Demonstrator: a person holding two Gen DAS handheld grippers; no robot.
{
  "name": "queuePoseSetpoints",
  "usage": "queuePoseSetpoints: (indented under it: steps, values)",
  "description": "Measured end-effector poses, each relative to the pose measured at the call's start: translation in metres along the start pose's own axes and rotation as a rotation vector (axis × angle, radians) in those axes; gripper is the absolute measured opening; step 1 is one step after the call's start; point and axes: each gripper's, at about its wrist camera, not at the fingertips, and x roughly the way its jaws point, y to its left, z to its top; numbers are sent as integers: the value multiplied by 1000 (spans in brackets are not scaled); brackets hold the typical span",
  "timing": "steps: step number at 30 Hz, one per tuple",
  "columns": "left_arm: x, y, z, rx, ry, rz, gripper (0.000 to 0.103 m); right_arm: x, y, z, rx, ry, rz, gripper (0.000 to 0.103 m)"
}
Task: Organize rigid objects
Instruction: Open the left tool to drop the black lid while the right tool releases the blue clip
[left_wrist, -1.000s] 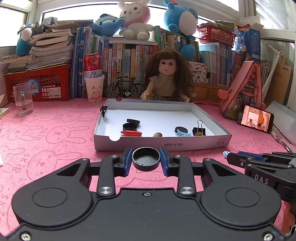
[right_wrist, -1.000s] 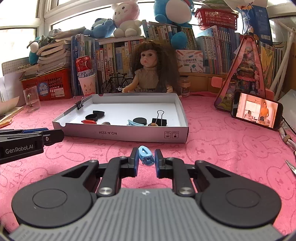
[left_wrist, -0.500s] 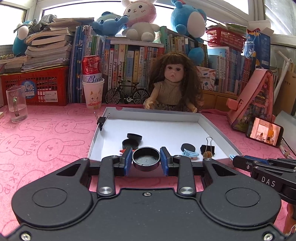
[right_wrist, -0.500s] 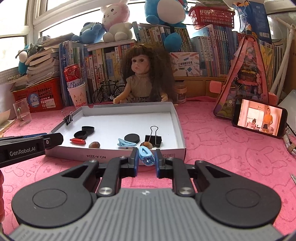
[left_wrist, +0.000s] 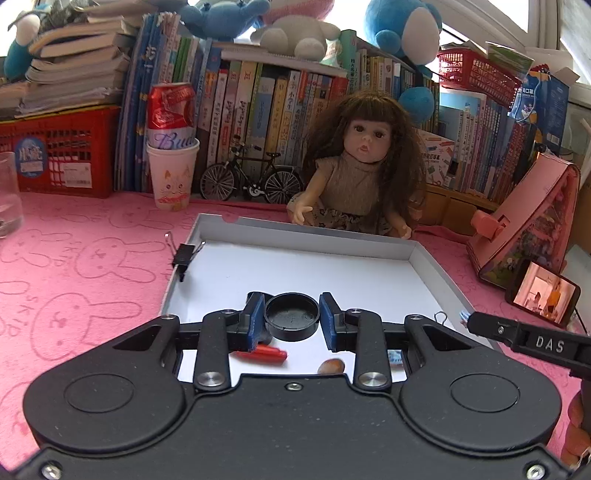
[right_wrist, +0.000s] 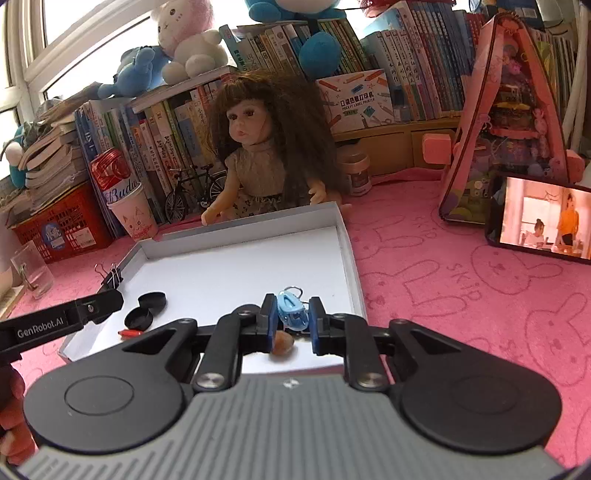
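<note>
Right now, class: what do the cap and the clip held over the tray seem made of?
Round black cap: probably plastic, matte with a moulded rim. Light blue clip: seemingly glossy plastic, showing highlights. White tray: likely cardboard, with thin folded walls.

Black round cap: open side up, held level above the white tray floor. Blue hair clip: held tilted over the tray's near right part (above a brown nut). Two black caps lie touching inside, left.
</note>
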Motion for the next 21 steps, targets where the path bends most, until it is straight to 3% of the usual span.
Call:
queuePoseSetpoints:
  steps: [11,21]
  values:
    - [54,-16,2,54,63,31,30,45,-7,17,17,58,-32,22]
    - [65,-13,-5,61,80,48,30,56,-14,9,47,87,-26,22]
